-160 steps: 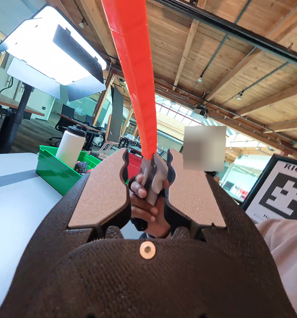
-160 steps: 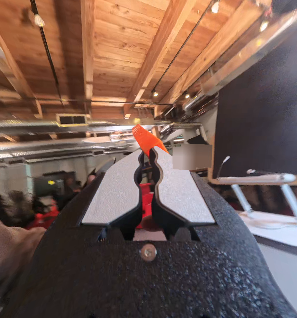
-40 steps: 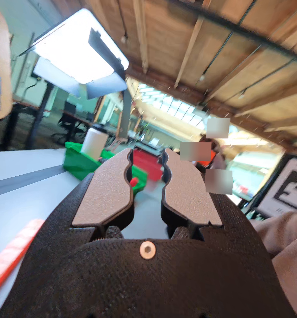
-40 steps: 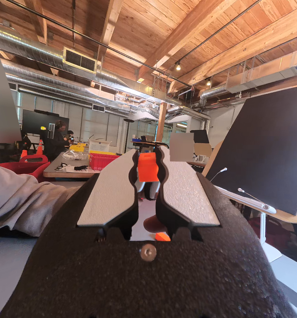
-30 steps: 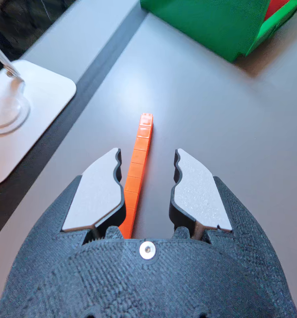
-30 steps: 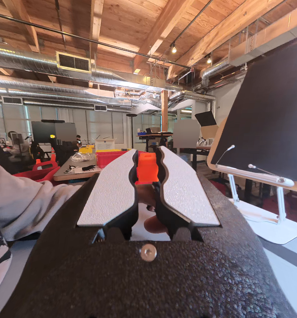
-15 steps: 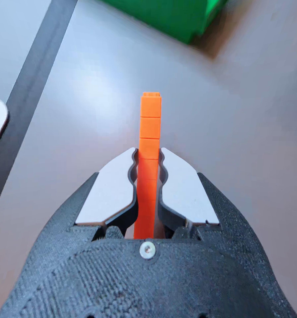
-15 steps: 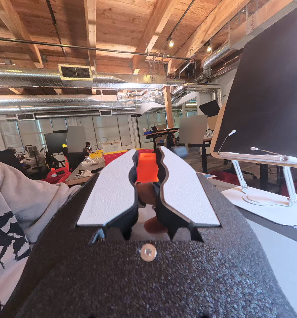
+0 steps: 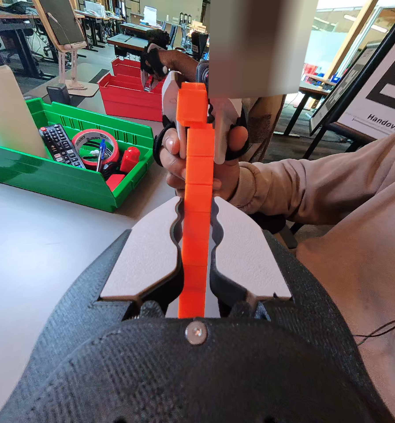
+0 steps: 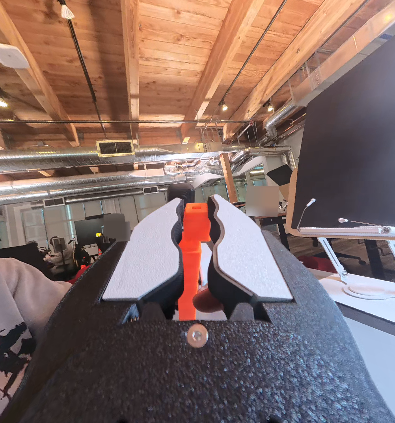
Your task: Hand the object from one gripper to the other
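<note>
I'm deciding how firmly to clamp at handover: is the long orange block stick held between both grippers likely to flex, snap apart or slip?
The orange block stick looks rigid: it spans straight from the left gripper to the right gripper. Its visible seams, and one end block sitting offset, suggest it may separate under bending. The flat, smooth-looking plastic sides might slip lengthwise.

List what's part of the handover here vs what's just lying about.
In the job:
- orange block stick, held at both ends
- left gripper, shut on it
- right gripper, shut on its far end

Lying about:
- green bin holding a remote, tape roll, pen
- red bin
- white bottle
</note>
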The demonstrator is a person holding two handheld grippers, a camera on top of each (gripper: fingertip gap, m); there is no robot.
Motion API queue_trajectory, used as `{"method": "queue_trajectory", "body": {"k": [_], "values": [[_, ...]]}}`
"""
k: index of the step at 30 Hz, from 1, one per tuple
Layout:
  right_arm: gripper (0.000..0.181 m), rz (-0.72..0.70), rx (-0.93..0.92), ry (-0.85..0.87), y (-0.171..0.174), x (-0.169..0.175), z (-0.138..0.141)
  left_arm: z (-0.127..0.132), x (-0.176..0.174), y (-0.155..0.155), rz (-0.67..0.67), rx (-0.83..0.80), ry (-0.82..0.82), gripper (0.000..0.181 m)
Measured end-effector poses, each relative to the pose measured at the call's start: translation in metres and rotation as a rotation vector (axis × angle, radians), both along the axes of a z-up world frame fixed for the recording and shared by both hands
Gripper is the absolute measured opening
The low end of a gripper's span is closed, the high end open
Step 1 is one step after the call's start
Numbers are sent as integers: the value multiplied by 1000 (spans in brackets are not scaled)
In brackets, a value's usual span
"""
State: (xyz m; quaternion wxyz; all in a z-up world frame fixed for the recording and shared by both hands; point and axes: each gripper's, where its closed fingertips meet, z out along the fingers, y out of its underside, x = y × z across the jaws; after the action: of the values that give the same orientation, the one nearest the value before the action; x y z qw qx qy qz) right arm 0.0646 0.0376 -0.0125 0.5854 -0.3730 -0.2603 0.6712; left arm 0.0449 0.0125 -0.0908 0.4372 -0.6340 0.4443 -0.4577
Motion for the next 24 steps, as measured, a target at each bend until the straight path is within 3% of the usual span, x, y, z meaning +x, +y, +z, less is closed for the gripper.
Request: {"method": "queue_trajectory", "body": {"k": [6, 24], "values": [[20, 102, -28, 24, -5, 2, -1, 2, 1, 1, 0, -66, -43, 22], [20, 131, -24, -54, -16, -10, -6, -2, 0, -8, -7, -4, 6, 22]]}}
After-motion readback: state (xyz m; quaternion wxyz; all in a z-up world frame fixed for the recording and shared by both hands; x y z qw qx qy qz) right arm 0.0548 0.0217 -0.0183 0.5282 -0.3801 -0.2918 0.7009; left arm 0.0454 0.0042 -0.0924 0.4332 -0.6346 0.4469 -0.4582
